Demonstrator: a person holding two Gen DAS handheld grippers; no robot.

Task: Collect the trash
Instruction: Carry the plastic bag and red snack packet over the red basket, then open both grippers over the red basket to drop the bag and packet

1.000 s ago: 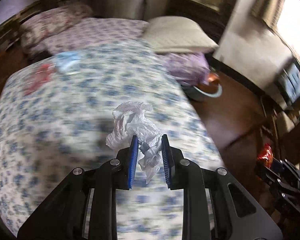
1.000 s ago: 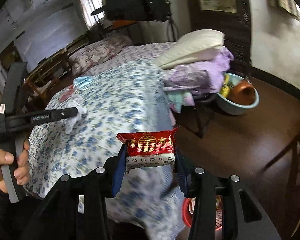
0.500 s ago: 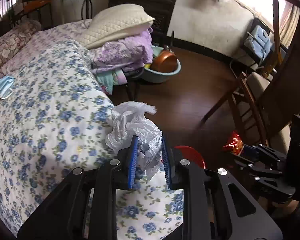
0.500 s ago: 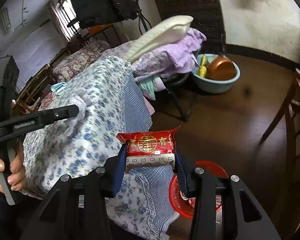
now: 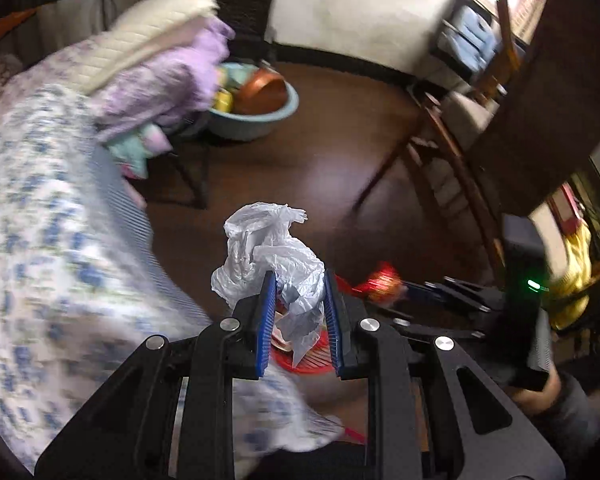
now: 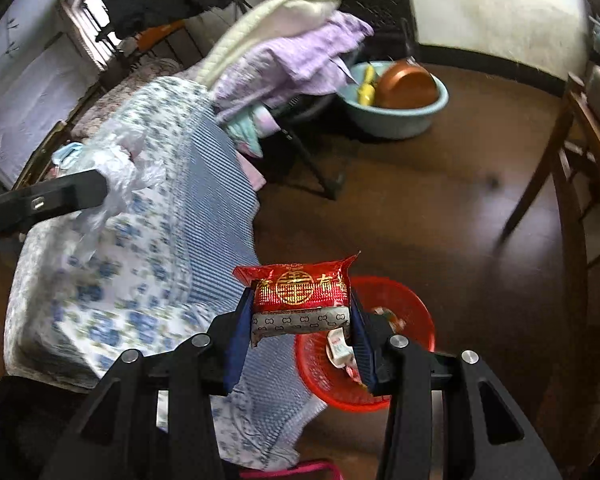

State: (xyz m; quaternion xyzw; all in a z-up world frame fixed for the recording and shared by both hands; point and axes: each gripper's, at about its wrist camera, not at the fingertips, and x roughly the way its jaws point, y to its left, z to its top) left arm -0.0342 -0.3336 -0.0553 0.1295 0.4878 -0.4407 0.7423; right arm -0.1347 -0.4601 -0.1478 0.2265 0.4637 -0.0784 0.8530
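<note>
Two grippers each carry a piece of trash. The left gripper (image 5: 300,300) has its blue-padded jaws pinched on a crumpled white plastic bag (image 5: 270,254), which bulges up and out past the fingertips. Just under that bag, between the jaws, a slice of the round red plastic basket (image 5: 312,364) shows on the dark wooden floor (image 5: 328,160), with some wrappers inside.

The right gripper (image 6: 298,322) clamps a red foil snack packet with gold lettering (image 6: 298,292) crosswise between its pads, the packet's silver lower band facing the camera. The red basket (image 6: 404,300) sits on the floor just beyond and to the right of this packet, partly hidden behind the right finger, and a small white carton (image 6: 338,346) lies in it. To the left hangs the blue-flowered white bedspread (image 6: 140,264) over the bed's corner. Farther back, a light-blue plastic basin (image 6: 396,116) holds a copper-coloured pot (image 6: 408,86), near a pile of lilac cloth (image 6: 292,60) topped by a cream quilted pillow (image 6: 280,20). A wooden chair (image 6: 580,168) stands at the right.
</note>
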